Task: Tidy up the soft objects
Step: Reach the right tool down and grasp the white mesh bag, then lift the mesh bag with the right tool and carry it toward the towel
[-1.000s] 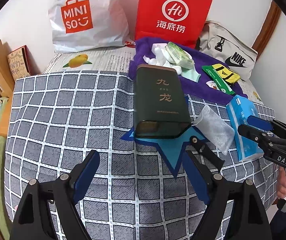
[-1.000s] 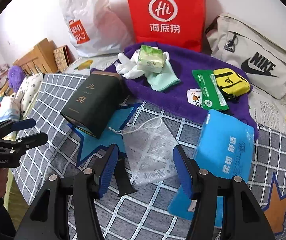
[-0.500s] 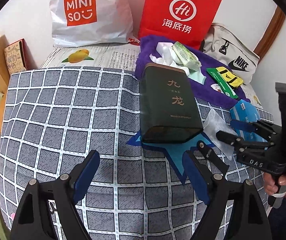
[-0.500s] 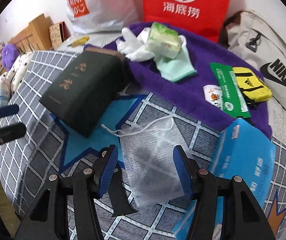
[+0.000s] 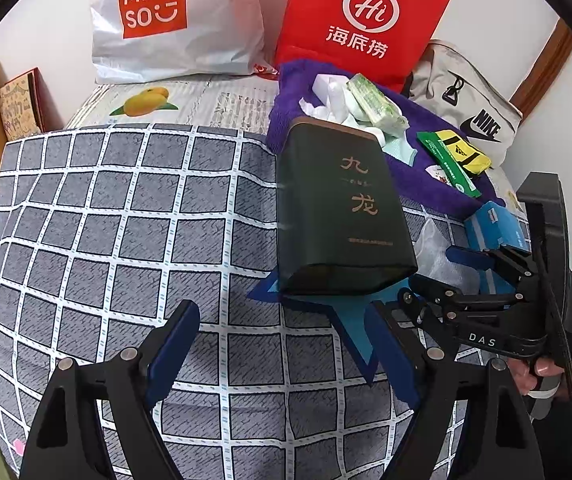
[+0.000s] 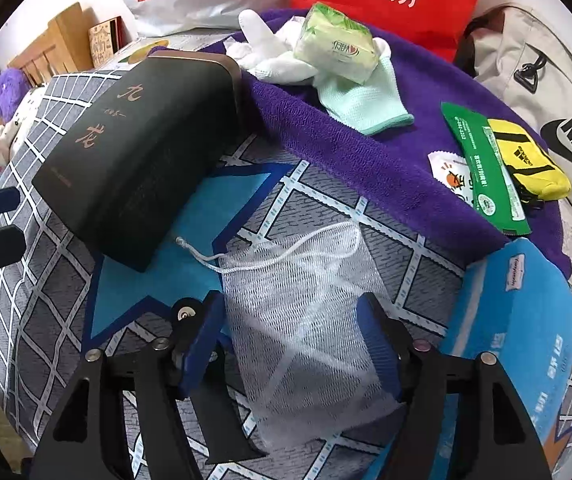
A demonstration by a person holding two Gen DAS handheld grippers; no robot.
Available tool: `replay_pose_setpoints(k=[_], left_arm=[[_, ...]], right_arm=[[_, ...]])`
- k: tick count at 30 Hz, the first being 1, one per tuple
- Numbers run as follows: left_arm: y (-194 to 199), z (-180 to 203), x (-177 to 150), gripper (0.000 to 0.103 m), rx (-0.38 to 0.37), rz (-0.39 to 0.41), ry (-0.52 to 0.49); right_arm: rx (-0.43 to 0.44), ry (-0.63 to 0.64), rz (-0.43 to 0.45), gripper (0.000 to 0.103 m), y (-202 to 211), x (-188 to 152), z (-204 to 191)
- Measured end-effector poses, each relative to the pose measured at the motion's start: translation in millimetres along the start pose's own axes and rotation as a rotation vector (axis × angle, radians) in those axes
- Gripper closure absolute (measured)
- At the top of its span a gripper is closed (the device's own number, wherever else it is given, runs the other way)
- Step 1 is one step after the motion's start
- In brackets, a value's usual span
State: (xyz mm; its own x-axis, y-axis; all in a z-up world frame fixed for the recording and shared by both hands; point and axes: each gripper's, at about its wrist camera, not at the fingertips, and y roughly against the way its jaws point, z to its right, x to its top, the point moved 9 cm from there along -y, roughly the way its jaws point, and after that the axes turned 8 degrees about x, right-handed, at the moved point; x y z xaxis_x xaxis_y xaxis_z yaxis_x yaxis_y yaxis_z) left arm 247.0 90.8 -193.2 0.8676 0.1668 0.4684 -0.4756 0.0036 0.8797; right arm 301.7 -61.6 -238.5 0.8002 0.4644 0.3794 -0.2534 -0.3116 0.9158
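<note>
A white mesh drawstring bag (image 6: 306,320) lies flat on the checked bedcover (image 6: 386,220). My right gripper (image 6: 290,316) hangs low over it with a blue pad on each side. Its jaws are opening and do not press the mesh. In the left wrist view the same gripper (image 5: 434,268) hovers beside the bag (image 5: 434,240). My left gripper (image 5: 282,320) stands open over bare cover, just short of a dark green tin (image 5: 342,216). Behind, a purple towel (image 6: 366,140) carries white gloves (image 6: 270,52), a mint glove (image 6: 358,100) and a green tissue pack (image 6: 334,40).
A blue tissue pack (image 6: 518,320) lies right of the mesh bag. A green packet (image 6: 482,160) and yellow pouch (image 6: 526,156) rest on the towel. A Miniso bag (image 5: 174,20), red bag (image 5: 362,16) and Nike bag (image 5: 470,108) line the wall. Plush toys (image 6: 6,92) sit far left.
My right gripper has come down close over the mesh bag and its jaws have spread wider. My left gripper has crept nearer the tin and stayed open.
</note>
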Motion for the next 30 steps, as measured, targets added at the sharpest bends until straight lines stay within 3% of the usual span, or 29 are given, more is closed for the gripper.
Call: replay_pose_setpoints(k=[10, 15, 16, 18, 21, 30], left_arm=[[-6.8, 3.3, -0.5, 0.019, -0.01, -0.013, -0.012], [-6.0, 1.4, -3.5, 0.019, -0.007, -0.016, -0.007], [-5.1, 0.8, -4.0, 0.019, -0.003, -0.014, -0.006], [-2.8, 0.2, -4.2, 0.019, 0.0, -0.011, -0.003], [3.6, 0.1, -6.2, 0.019, 0.002, -0.001, -0.002], [16.8, 15.0, -17.6, 0.019, 0.002, 0.008, -0.03]], right_arm=[[0.021, -0.001, 0.022, 0.031, -4.3, 4.7, 3.2], [0.023, -0.012, 0.024, 0.068, 1.0, 5.6, 5.5], [0.023, -0.016, 0.025, 0.072, 1.9, 5.8, 6.9], [0.018, -0.026, 0.024, 0.093, 4.2, 5.3, 10.1], [0.04, -0.042, 0.019, 0.099, 8.9, 2.7, 11.4], [0.049, -0.02, 0.103, 0.099, 50.8, 1.8, 0.8]])
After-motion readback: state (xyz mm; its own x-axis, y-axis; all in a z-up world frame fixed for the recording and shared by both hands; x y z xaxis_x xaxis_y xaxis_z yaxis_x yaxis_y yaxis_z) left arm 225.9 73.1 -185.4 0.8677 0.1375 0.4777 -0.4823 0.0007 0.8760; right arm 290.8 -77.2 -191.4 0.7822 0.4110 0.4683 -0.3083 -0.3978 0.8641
